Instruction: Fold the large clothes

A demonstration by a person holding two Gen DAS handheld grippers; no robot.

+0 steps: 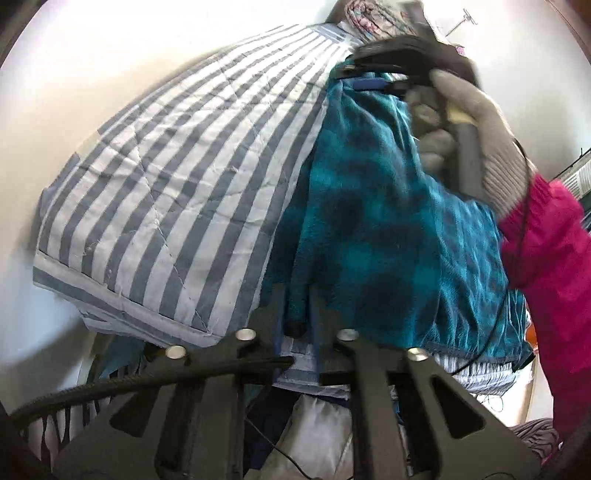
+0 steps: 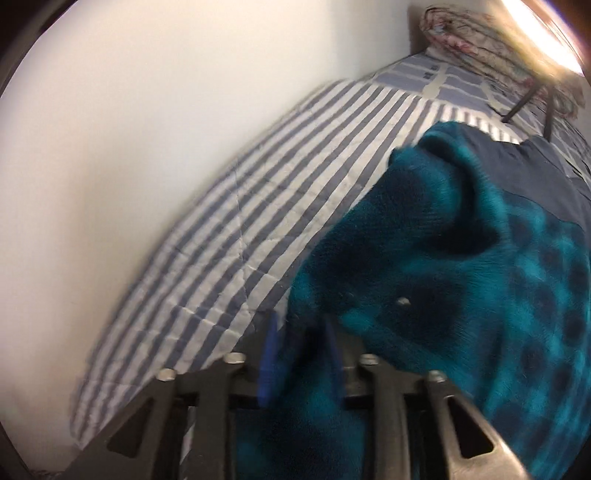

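Observation:
A teal fleece garment (image 1: 388, 221) with dark blotches lies on a blue-and-white striped quilt (image 1: 166, 166). In the left wrist view, my left gripper (image 1: 295, 310) has a narrow fold of the garment's near edge filling the gap between its black fingers. At the garment's far end a grey-gloved hand (image 1: 476, 122) holds my right gripper (image 1: 373, 79). In the right wrist view, my right gripper (image 2: 301, 350) has the teal fleece (image 2: 461, 295) bunched between its blue pads (image 2: 269, 354), and the frame is blurred. The striped quilt (image 2: 240, 240) spreads to its left.
A white wall (image 1: 74, 74) runs along the far side of the bed. The person's pink sleeve (image 1: 546, 240) is at the right. A patterned pillow (image 2: 461, 29) lies at the head of the bed, with a dark navy cloth (image 2: 535, 166) beside the fleece. A black cable (image 1: 147, 380) crosses my left gripper.

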